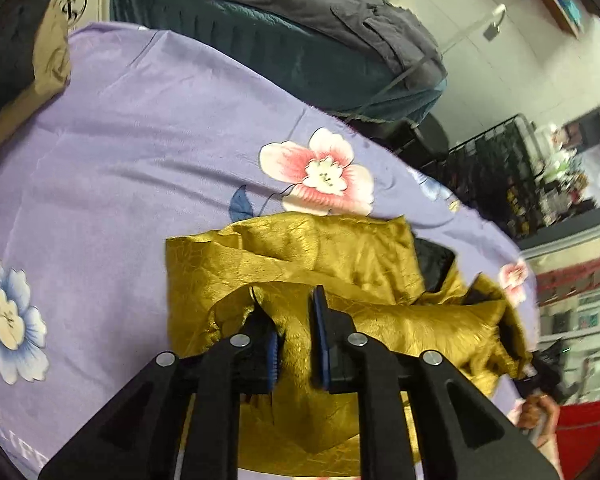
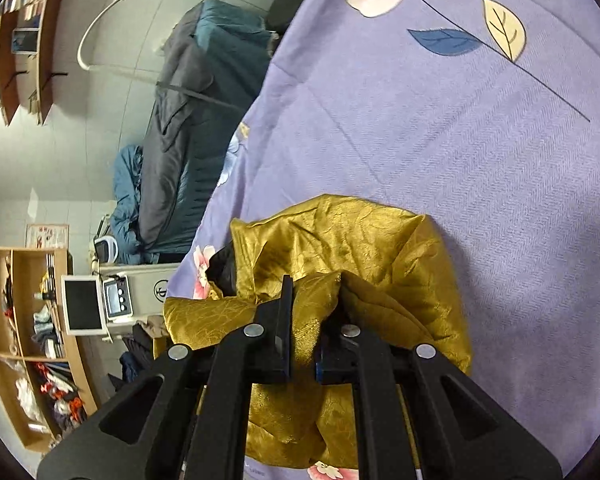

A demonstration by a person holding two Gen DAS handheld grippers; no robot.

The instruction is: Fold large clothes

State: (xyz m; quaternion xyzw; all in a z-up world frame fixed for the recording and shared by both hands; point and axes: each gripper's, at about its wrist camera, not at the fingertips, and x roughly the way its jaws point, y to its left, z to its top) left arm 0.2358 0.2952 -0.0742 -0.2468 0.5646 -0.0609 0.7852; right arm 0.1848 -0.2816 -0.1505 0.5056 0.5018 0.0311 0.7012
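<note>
A crumpled golden satin garment (image 1: 320,248) lies bunched on a lavender flowered sheet (image 1: 140,140); a bit of its black lining (image 1: 432,260) shows at the right. My left gripper (image 1: 288,296) stands over its near edge, jaws a little apart, with a fold of the gold cloth lying loosely between the blue pads. In the right wrist view the same garment (image 2: 340,232) rises into my right gripper (image 2: 314,292), which is shut on a pinched ridge of the fabric. The cloth covers the right fingertip. The sheet (image 2: 460,140) stretches away beyond it.
A pile of teal and grey bedding (image 1: 300,40) (image 2: 188,120) lies past the sheet's far edge. Tan cloth (image 1: 32,80) sits at the left. A person's hand (image 1: 536,412) shows at the lower right. Wooden shelves (image 2: 20,320) and a small screen (image 2: 82,308) stand beyond the bed.
</note>
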